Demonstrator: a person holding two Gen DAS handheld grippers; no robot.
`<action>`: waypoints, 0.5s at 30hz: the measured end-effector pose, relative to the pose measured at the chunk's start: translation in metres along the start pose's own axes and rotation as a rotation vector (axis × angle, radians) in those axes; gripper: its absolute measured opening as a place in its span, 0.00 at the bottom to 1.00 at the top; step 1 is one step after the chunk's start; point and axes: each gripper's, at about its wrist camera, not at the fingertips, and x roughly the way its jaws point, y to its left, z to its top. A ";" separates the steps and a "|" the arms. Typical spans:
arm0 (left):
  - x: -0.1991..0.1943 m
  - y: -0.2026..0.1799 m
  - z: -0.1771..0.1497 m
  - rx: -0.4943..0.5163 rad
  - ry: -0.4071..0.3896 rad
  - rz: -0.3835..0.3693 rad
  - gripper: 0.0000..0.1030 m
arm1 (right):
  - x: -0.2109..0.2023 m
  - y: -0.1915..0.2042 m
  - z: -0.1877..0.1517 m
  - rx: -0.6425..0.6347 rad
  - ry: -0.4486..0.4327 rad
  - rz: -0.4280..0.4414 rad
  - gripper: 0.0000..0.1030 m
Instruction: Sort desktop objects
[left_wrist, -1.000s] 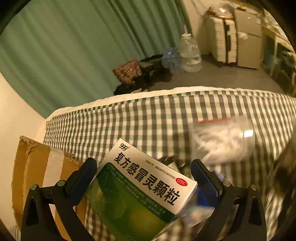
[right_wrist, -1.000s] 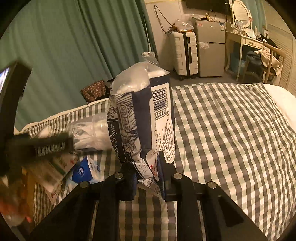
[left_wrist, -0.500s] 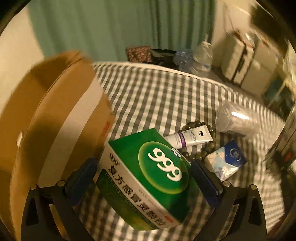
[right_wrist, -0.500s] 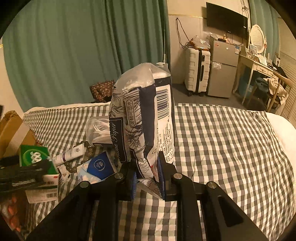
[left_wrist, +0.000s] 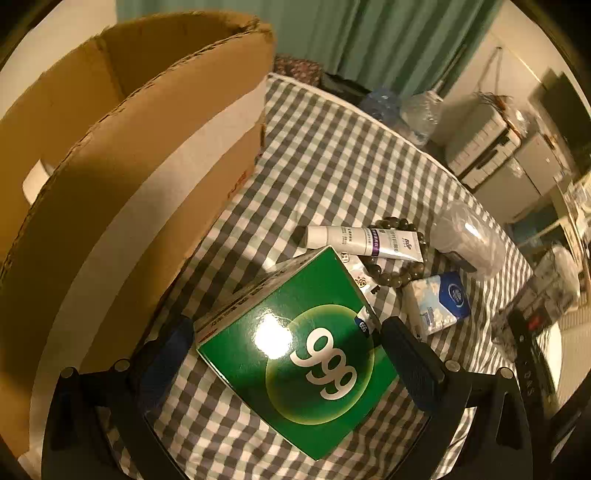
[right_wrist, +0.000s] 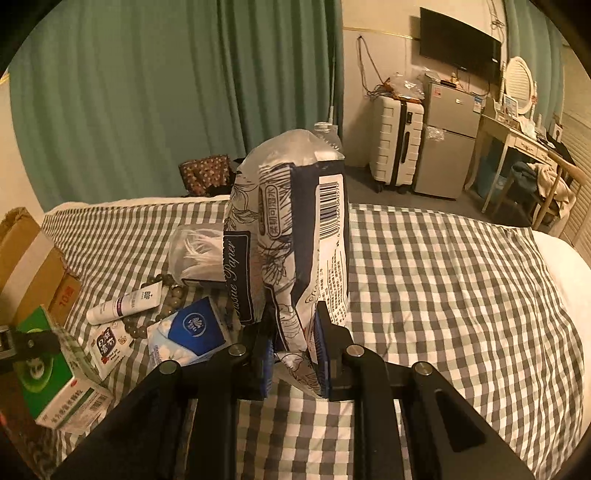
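Observation:
My left gripper (left_wrist: 291, 339) is shut on a green "999" medicine box (left_wrist: 295, 358), held above the checked bed cover just right of an open cardboard box (left_wrist: 110, 184). The right wrist view shows that medicine box (right_wrist: 44, 373) at the lower left. My right gripper (right_wrist: 293, 332) is shut on the bottom of a tall tissue paper pack (right_wrist: 291, 236), which stands upright. On the cover lie a white tube (left_wrist: 362, 240), a bead bracelet (left_wrist: 399, 275), a small blue tissue pack (left_wrist: 439, 301) and a clear bag of swabs (left_wrist: 469, 240).
A small sachet (right_wrist: 109, 345) lies near the tube. The checked cover (right_wrist: 443, 295) stretches bare to the right. Beyond the bed are a green curtain (right_wrist: 166, 92), a white suitcase (right_wrist: 397, 140), a small fridge (right_wrist: 448, 136) and a desk (right_wrist: 517, 147).
My left gripper swung left toward the cardboard box and rolled, so the medicine box's green "999" face is now up. The right gripper kept its hold and shifted only slightly.

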 end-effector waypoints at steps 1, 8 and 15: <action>-0.001 0.003 -0.004 0.008 -0.004 -0.002 1.00 | 0.001 0.000 0.000 0.000 0.003 0.002 0.18; 0.021 -0.014 0.020 0.055 -0.095 0.029 1.00 | -0.010 0.003 0.001 -0.034 -0.036 -0.034 0.18; 0.022 -0.051 0.018 0.315 -0.062 0.122 1.00 | -0.006 0.000 0.001 -0.033 -0.030 -0.047 0.18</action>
